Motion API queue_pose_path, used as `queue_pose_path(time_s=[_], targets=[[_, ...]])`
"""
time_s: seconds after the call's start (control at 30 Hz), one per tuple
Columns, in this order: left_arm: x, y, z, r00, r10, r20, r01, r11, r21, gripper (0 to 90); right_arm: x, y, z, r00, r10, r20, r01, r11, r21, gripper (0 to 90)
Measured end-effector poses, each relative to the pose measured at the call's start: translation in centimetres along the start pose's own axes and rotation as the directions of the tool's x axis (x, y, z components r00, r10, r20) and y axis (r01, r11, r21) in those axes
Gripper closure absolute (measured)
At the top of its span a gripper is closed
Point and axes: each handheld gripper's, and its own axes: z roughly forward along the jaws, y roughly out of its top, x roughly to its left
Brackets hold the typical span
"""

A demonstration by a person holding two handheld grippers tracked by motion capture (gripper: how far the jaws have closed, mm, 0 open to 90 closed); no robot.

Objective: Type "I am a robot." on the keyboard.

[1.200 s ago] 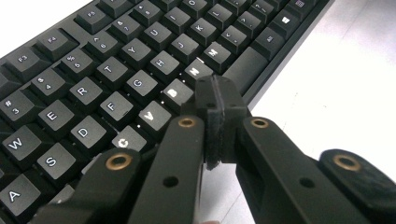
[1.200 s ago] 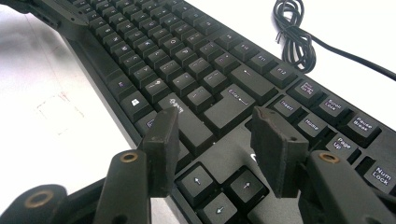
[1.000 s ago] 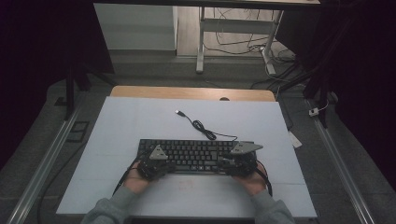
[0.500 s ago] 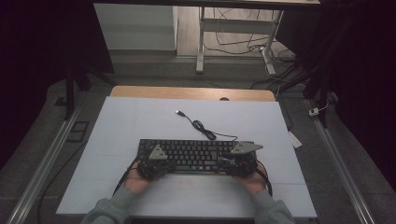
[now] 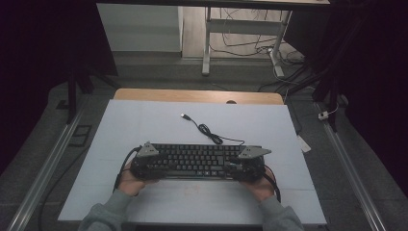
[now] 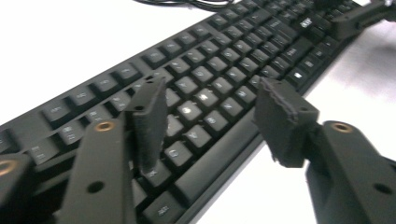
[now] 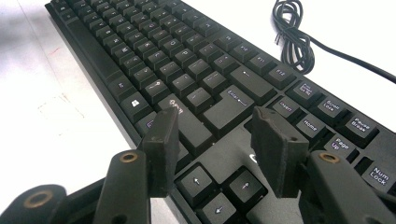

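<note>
High view. Black keyboard [image 5: 195, 161] lies flat, low in the centre of the frame, on the pale table mat [image 5: 144, 120]. Its cable [image 5: 209, 132] runs to the upper left and ends in a USB plug [image 5: 184, 115], loose on the mat. Left gripper [image 5: 142, 162] sits at the keyboard's left end, right gripper [image 5: 246, 164] at its right end, each in a hand entering from the bottom edge. Compared with the frames a moment ago, keyboard and cable lie where they lay; nothing is lifted. The jaw tips are too small here to read.

Left gripper view. Jaws have just been opening and now stand apart, nothing pressed between them. Left pad hangs over the lower key rows; right pad stands off the keyboard's front edge [image 6: 224, 154], above bare mat. Judgement: a grip at this end has been let go or is being reset, so the keyboard rests unheld on this side.

Right gripper view. Jaws parted, gripping nothing, poised over the arrow keys [image 7: 219, 186] and the Enter key [image 7: 231, 109]. Coiled cable sits upper right. The keyboard's near corner is cut off by the bottom edge; whether the pads touch keycaps cannot be told.
</note>
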Motion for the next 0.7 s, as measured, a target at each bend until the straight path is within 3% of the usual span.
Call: queue_pose_path(time_s=[0.2,0.43,0.7], targets=[[0.9,-0.1,-0.7,0.9994,-0.034,-0.011,0.034,0.9994,0.004,33.6,0.0,0.0,0.0,1.0,0.001,-0.002,-0.001,1.0,-0.007,51.7],[1.8,-0.2,-1.4,0.9987,-0.046,-0.021,0.046,0.9989,-0.008,33.7,0.0,0.0,-0.1,1.0,0.004,0.002,-0.004,1.0,-0.007,51.7],[1.7,-0.2,-1.4,0.9987,-0.043,-0.025,0.043,0.9991,-0.007,34.6,0.0,0.0,0.0,1.0,0.004,0.001,-0.004,1.0,-0.005,51.7]])
